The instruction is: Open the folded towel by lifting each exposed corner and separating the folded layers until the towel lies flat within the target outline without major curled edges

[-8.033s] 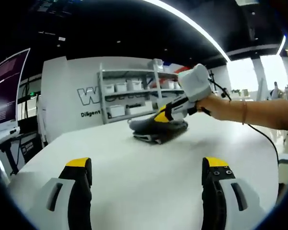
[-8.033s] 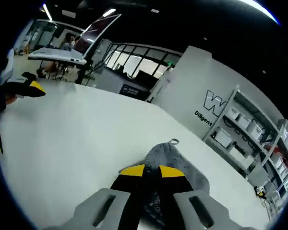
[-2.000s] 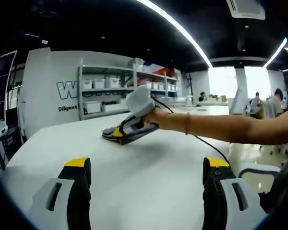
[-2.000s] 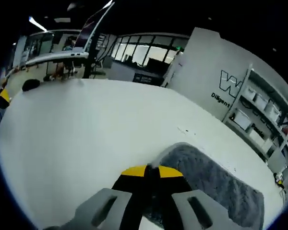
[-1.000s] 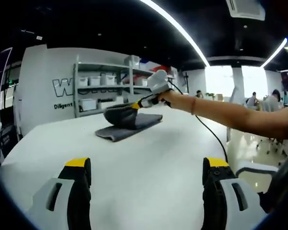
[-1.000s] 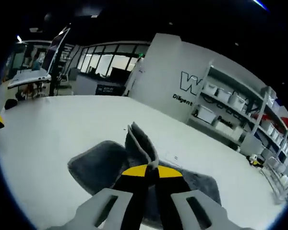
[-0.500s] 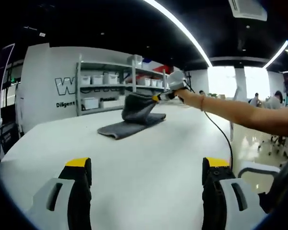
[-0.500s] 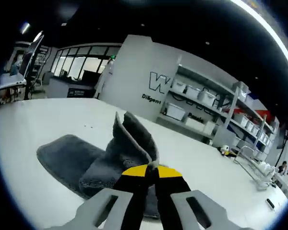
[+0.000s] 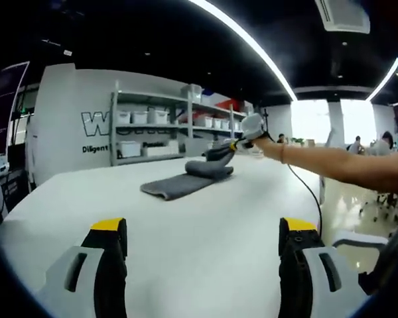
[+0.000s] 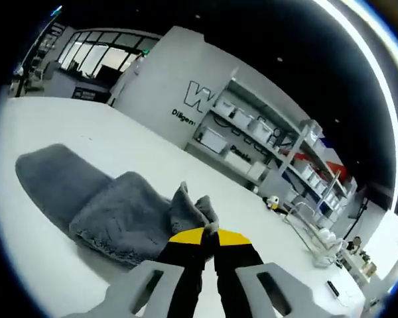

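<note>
Here we note a broad white table (image 9: pixel 205 218), matte and bare apart from the grey towel (image 9: pixel 186 180), which lies toward its far side in the left gripper view. The towel is partly unfolded: one flat layer spreads on the table, and a rolled-over fold sits at the end nearer the right gripper (image 9: pixel 231 147). In the right gripper view the right gripper (image 10: pixel 207 233) has its yellow-tipped jaws pressed together on a bunched corner of the towel (image 10: pixel 113 205), pinched just above the table. The left gripper (image 9: pixel 202 228) hangs low over the near table edge, jaws spread wide with nothing between them, well apart from the towel. A person's forearm (image 9: pixel 331 162) reaches in from the right. Behind the table we see a white wall with dark lettering (image 9: pixel 96 126), metal shelving with white bins (image 9: pixel 159 126), a black ceiling with a long light strip (image 9: pixel 252 40), and bright windows (image 9: pixel 312 119).
</note>
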